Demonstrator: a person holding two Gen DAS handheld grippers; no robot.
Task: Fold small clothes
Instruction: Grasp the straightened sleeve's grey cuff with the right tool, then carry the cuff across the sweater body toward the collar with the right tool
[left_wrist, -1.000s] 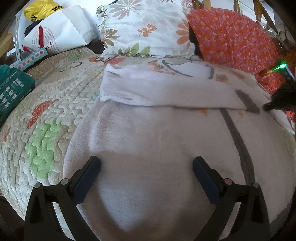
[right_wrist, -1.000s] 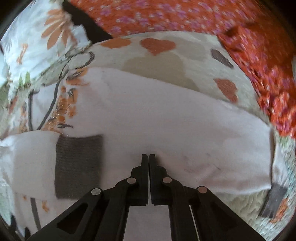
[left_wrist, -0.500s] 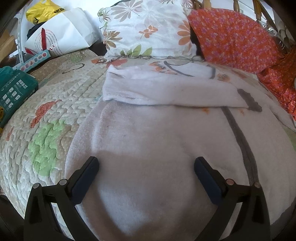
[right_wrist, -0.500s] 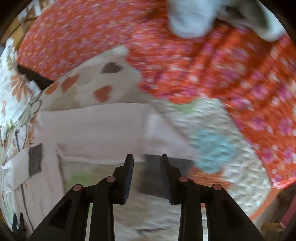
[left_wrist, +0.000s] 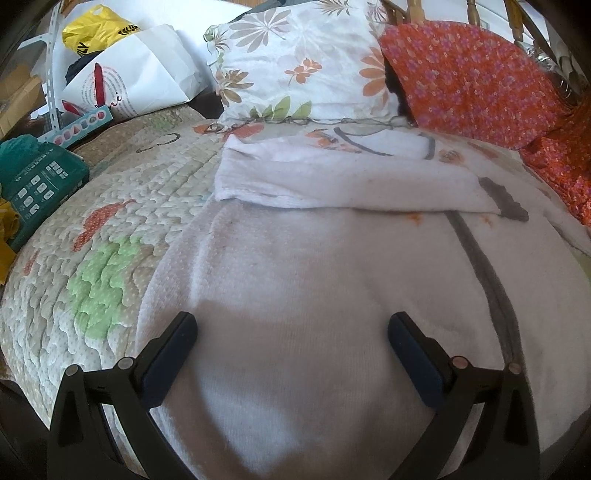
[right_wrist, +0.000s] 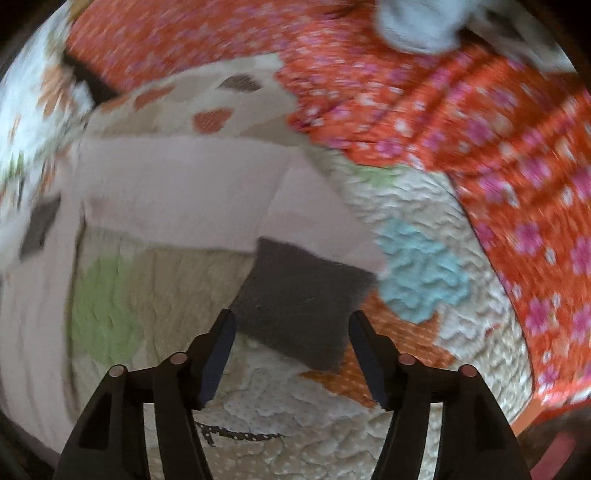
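Note:
A small white garment (left_wrist: 314, 280) with grey trim lies spread on the quilted bedspread (left_wrist: 110, 229); one sleeve is folded across its top (left_wrist: 332, 184). My left gripper (left_wrist: 291, 332) is open and empty, low over the garment's body. In the right wrist view, which is blurred, the other white sleeve (right_wrist: 207, 195) stretches out with a dark grey cuff (right_wrist: 303, 295) at its end. My right gripper (right_wrist: 290, 332) is open and empty, its fingers on either side of that cuff, just short of it.
A floral pillow (left_wrist: 303, 62) and an orange flowered cushion (left_wrist: 472, 74) stand at the bed's head. Orange flowered fabric (right_wrist: 461, 122) lies along the right. White and yellow bags (left_wrist: 129, 74) and a green box (left_wrist: 37, 184) sit at the left.
My right gripper has let go of the garment, opened wide and swung right toward the grey cuff of the outstretched sleeve. My left gripper has stayed open over the body.

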